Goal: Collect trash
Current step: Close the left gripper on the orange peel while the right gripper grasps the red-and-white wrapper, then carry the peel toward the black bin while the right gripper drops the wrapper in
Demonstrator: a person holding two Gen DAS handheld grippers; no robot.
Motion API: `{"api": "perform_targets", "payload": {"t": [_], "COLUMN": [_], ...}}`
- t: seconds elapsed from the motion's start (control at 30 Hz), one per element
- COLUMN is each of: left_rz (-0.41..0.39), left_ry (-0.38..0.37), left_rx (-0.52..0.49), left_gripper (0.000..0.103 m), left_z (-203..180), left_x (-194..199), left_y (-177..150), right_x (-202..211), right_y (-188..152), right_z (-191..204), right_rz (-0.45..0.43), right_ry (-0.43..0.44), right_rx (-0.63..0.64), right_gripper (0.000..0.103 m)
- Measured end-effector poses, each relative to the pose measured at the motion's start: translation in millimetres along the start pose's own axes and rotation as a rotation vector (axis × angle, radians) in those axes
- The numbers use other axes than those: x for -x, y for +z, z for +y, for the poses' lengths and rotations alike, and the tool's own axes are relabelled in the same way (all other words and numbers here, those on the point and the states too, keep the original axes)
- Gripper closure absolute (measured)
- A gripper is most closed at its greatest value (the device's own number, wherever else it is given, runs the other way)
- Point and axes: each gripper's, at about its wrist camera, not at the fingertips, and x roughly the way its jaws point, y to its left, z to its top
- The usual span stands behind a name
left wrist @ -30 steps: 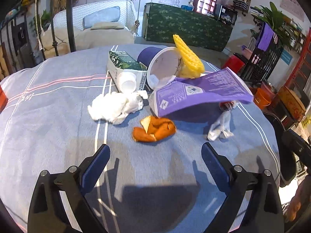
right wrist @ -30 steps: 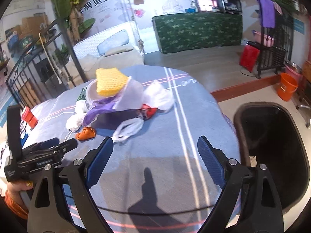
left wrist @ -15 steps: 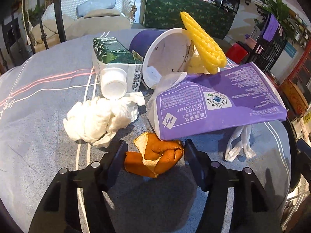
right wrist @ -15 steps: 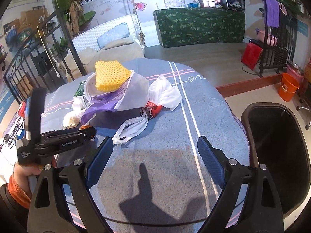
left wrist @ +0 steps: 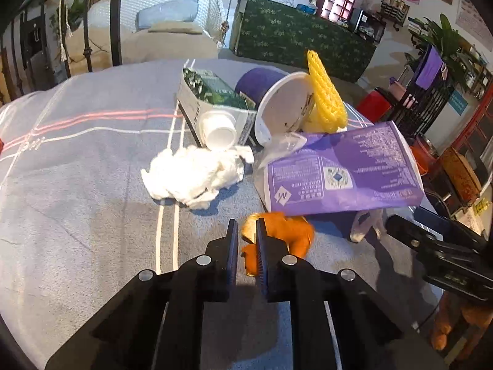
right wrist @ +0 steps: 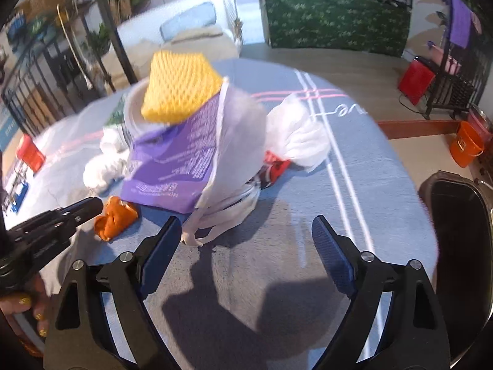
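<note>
A pile of trash lies on the blue tablecloth (left wrist: pixel 77 185): orange peel (left wrist: pixel 286 234), crumpled white tissue (left wrist: pixel 191 175), a purple bag (left wrist: pixel 342 172), a green carton (left wrist: pixel 212 101), a purple cup (left wrist: pixel 277 101) and yellow foam netting (left wrist: pixel 323 92). My left gripper (left wrist: pixel 246 231) is nearly shut, its jaws pinching the left edge of the orange peel, which also shows in the right wrist view (right wrist: pixel 115 217). My right gripper (right wrist: pixel 246 231) is open and empty, just short of a white plastic bag (right wrist: pixel 222 215) at the pile's near edge.
A black bin (right wrist: pixel 459 246) stands off the table's right edge. A white tied bag (right wrist: pixel 299 138) and a red wrapper (right wrist: pixel 274 169) lie at the back of the pile. A red box (right wrist: pixel 29 152) sits at the table's far left.
My left gripper moved in to the orange peel and closed from wide open to nearly shut on its edge. My right gripper moved closer to the pile, still open.
</note>
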Motion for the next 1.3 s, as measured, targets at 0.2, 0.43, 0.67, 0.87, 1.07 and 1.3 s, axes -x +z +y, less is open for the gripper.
{"api": "perform_targets", "payload": {"t": [0.2,0.43,0.67,0.87,1.07,1.3], "left_rz": [-0.009,-0.001,0.062,0.026,-0.038,-0.085], "left_ry": [-0.022,-0.031,-0.010,-0.022,-0.013,-0.036], "left_rx": [0.039,-0.079,-0.122,-0.050,-0.027,-0.045], "left_gripper": [0.073,0.035,0.053,0.055,0.056,0.056], "left_z": [8,-16,-23,-12,-9,-25], "left_x": [5,-4,-27,-14,9,28], "left_y": [-2,8,8,2,-6,-18], "right_x": [-11,-21,-33,-25,-3,36], "right_y": [8,18,19,16,4,-24], "right_z": [1,-3,-7,-27,-38,-55], "right_rz": [0.019,0.019,0.046,0.031,-0.025,-0.088], "right_ry": [-0.008,-0.016,-0.062,-0.037,-0.067,-0.098], "right_rx": [-0.024,-0.064,-0.093,-0.176,-0.189,-0.191], "right_gripper": [0.023,0.029,0.066,0.094,0.095,0.095]}}
